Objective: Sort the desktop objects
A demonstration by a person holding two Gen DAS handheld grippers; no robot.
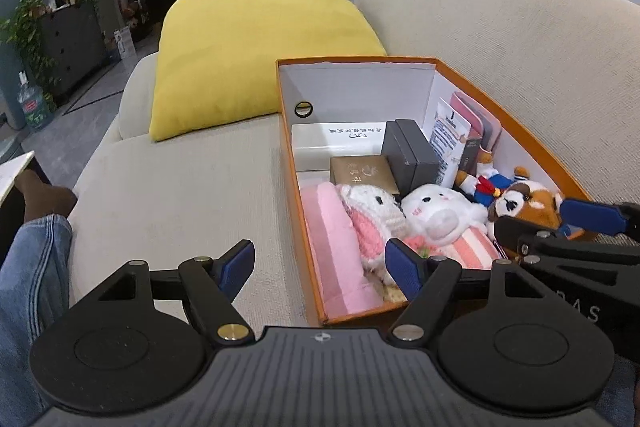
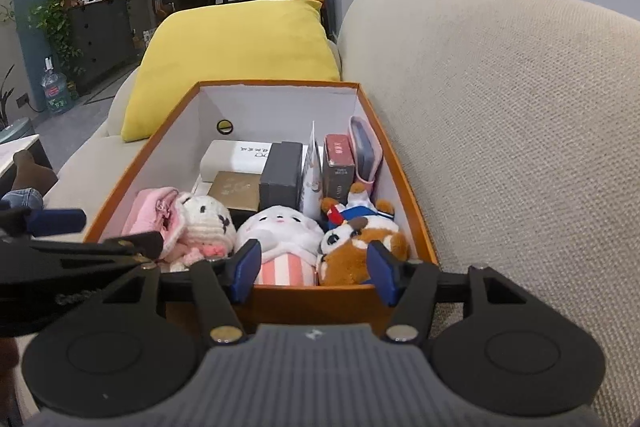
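An orange box (image 1: 500, 99) (image 2: 404, 179) lies on the beige sofa seat. It holds a white bunny plush (image 1: 436, 211) (image 2: 280, 227), a knitted white-and-pink plush (image 1: 376, 215) (image 2: 208, 223), a brown-and-white dog plush (image 1: 528, 205) (image 2: 360, 251), a sailor duck (image 1: 484, 183) (image 2: 356, 207), a pink cloth (image 1: 332, 247), a grey box (image 1: 412, 155) (image 2: 280, 175), a gold box (image 1: 360, 171) and a white box (image 2: 228, 155). My left gripper (image 1: 322, 267) (image 2: 108, 231) is open and straddles the box's near left wall. My right gripper (image 2: 314, 269) (image 1: 540, 223) is open over the near wall, by the dog plush.
A yellow cushion (image 1: 256, 55) (image 2: 236, 63) leans behind the box. The sofa backrest (image 1: 520, 27) (image 2: 500, 107) rises close on the right. A person's jeans leg (image 1: 32, 287) and brown-socked foot (image 1: 44, 195) lie at the left. Booklets and a pink pouch (image 2: 366, 151) stand along the box's right wall.
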